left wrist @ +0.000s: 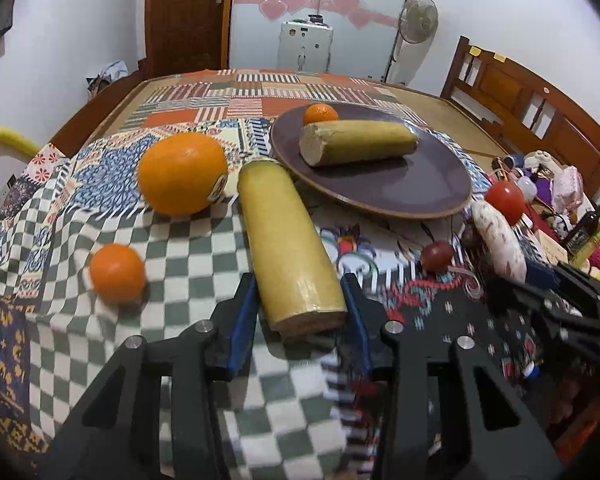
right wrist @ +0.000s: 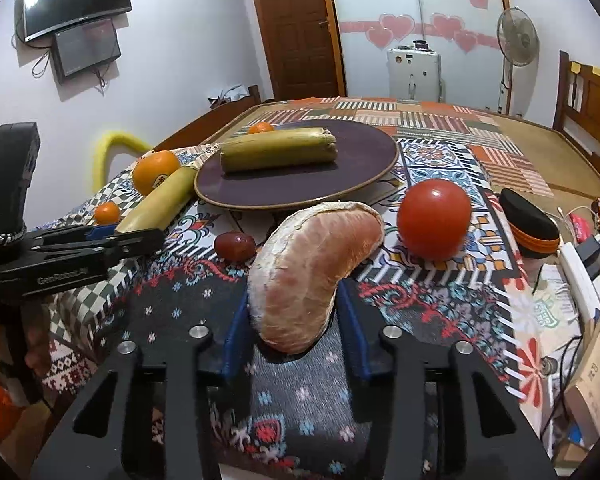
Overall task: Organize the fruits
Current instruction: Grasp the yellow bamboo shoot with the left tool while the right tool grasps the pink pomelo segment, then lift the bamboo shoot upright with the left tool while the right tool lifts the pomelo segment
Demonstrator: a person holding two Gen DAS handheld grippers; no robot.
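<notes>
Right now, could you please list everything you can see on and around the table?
Plate: one, dark purple, mid-table.
Sugarcane pieces: two, yellow-green; one on the plate, one on the cloth between the left tongs' fingers.
Small oranges: two; one at the plate's far edge, one on the checked cloth.
Large orange: one, stickered, left of the cloth sugarcane.
Pomelo segment: one, pinkish, between the right tongs' fingers.
Tomato: one, red, right of the segment.
Small dark red fruit: one, left of the segment.
Patchwork cloth: one, multicoloured, covering the table.
Fan: one, back right.
Left tongs: black, blue pads, open.
Right tongs: same, open.
</notes>
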